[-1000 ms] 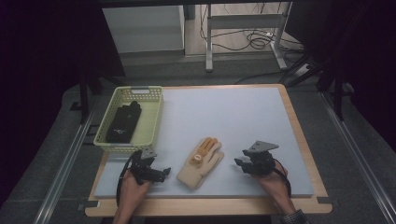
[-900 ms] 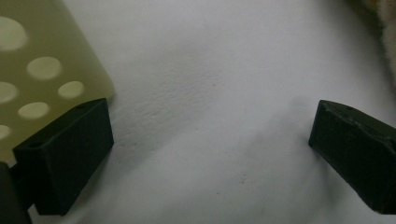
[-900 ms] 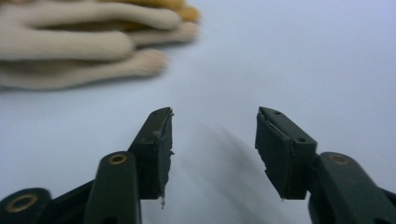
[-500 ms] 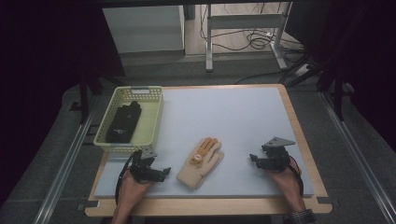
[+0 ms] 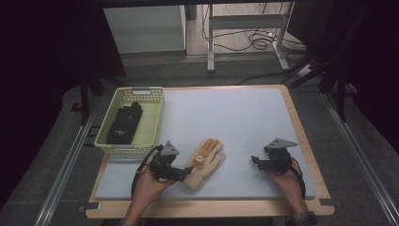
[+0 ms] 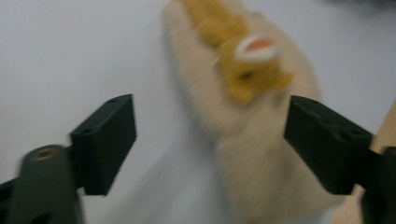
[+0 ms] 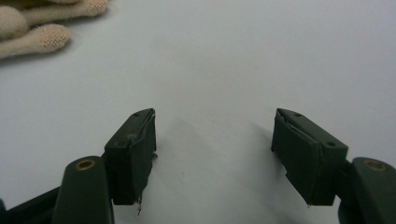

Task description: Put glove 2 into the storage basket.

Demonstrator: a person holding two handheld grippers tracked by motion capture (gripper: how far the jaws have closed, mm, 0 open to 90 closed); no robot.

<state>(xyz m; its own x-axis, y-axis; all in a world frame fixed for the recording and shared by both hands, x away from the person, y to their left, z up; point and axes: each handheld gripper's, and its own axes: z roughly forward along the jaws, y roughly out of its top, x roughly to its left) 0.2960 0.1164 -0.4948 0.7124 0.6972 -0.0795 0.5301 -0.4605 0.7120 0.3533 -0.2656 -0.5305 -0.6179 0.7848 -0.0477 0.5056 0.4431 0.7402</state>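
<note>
A cream knitted glove (image 5: 205, 162) with yellow-orange marks lies flat on the pale mat, fingers pointing away from me. My left gripper (image 5: 186, 173) is at its cuff end. In the left gripper view the blurred glove (image 6: 261, 154) lies between the jaws of that gripper (image 6: 215, 140), which have just been closing; the left jaw stands apart from the fabric, so the gripper is open. My right gripper (image 5: 256, 161) rests to the right of the glove. Its jaws have just opened wider, and this gripper (image 7: 215, 140) has only bare mat between them. Glove fingertips (image 7: 42, 35) show far left.
A yellow-green basket (image 5: 141, 89) at the mat's left holds black gloves (image 5: 124, 123). The pale mat (image 5: 226, 117) is framed by a wooden border (image 5: 211, 207). Beyond the table's far edge stand a metal frame and cables on the floor.
My left gripper has moved right and a little up, onto the glove's cuff end. The right gripper has drawn away to the right of the glove.
</note>
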